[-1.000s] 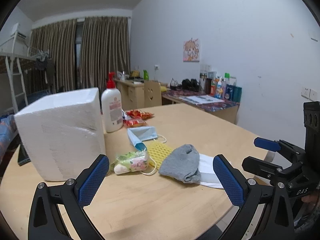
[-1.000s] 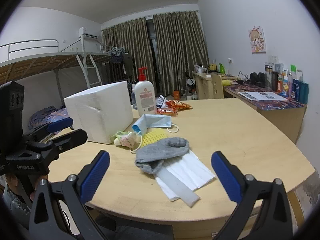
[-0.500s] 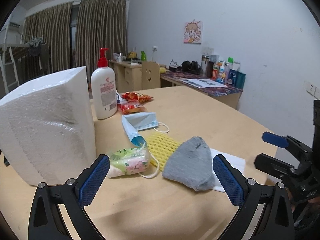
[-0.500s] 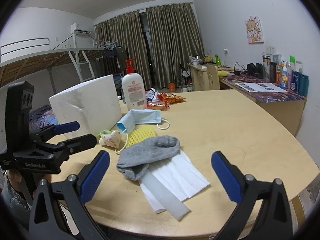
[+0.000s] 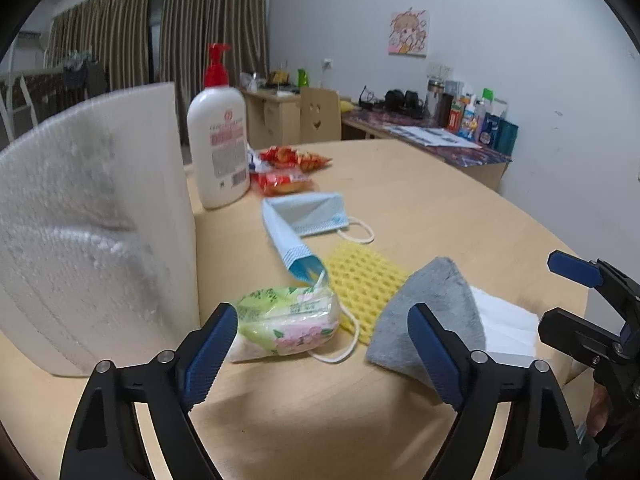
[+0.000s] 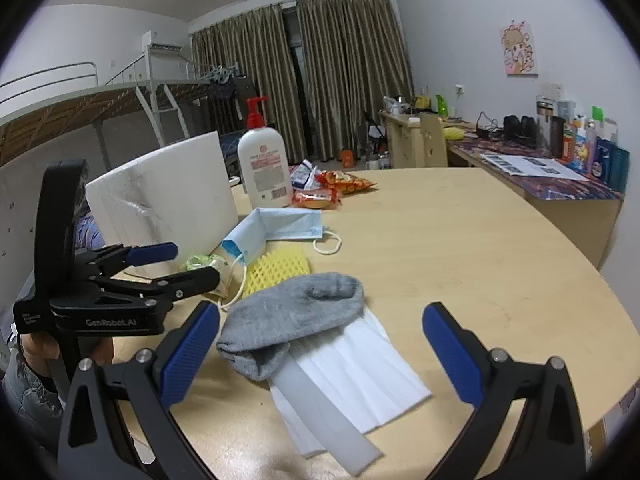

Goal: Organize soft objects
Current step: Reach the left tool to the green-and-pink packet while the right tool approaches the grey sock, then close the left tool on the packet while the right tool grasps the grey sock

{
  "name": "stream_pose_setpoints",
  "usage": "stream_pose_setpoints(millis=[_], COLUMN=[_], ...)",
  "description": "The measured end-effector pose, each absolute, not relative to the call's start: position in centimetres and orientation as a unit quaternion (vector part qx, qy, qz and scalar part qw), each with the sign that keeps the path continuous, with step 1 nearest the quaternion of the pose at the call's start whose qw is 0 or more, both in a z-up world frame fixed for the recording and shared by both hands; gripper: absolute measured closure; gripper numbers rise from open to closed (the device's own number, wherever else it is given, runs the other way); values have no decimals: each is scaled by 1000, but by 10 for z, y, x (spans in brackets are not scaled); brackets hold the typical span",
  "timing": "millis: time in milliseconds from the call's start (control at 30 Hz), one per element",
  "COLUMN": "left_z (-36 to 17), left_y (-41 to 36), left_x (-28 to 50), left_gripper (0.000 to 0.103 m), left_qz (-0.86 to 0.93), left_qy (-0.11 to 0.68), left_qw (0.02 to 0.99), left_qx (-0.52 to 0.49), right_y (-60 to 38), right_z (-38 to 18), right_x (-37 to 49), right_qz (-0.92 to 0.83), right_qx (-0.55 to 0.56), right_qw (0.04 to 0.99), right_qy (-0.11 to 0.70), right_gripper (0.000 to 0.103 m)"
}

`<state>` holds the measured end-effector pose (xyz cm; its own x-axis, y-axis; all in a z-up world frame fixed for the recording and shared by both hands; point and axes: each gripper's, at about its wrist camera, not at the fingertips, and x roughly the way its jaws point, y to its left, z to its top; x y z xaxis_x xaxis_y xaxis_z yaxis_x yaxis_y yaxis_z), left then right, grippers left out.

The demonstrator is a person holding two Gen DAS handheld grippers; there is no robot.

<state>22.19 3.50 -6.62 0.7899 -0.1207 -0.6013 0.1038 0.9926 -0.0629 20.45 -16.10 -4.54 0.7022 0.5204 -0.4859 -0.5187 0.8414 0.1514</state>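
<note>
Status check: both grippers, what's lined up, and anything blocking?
Left hand-held gripper open, tissue pack between its fingers, not gripped. Right hand-held gripper open, empty, facing grey sock. Mask loop trails beside pack.

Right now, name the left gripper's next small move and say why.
Probably ease the left gripper forward and close on the tissue pack: its jaws stand open, the pack lies between the fingertips, just ahead, and nothing is gripped yet.

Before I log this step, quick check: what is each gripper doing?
Left gripper: open, holding nothing, jaws either side of the tissue pack.
Right gripper: open, holding nothing, near the grey sock.
</note>
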Motion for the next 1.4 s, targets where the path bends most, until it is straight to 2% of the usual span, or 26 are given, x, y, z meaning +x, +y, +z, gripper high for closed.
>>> stream_pose_setpoints(millis=[267, 733, 800, 867, 967, 1400], left_z=[-80, -91, -91, -92, -99, -87], left_y=[53, 61, 62, 64, 69, 81], left_x=[235, 251, 252, 253, 261, 252], left_gripper=[30, 31, 38, 56, 65, 66], left_qz=[-41, -13, -10, -8, -7, 23], left_qy=[351, 392, 394, 395, 417, 380], left_qw=[934, 918, 917, 917, 906, 920], left_qx=[-48, -58, -56, -59, -73, -93], right_y=[-146, -129, -128, -126, -123, -121], right_z=[-47, -45, -45, -46, -48, -48], right_x=[216, 228, 230, 232, 236, 246], right_qz=[296, 315, 317, 319, 321, 328], right_qx=[-14, -34, -34, -36, -42, -37], right_qw=[914, 904, 903, 901, 898, 894], right_qy=[278, 287, 288, 290, 298, 304], right_gripper=[0, 0, 0, 0, 0, 0])
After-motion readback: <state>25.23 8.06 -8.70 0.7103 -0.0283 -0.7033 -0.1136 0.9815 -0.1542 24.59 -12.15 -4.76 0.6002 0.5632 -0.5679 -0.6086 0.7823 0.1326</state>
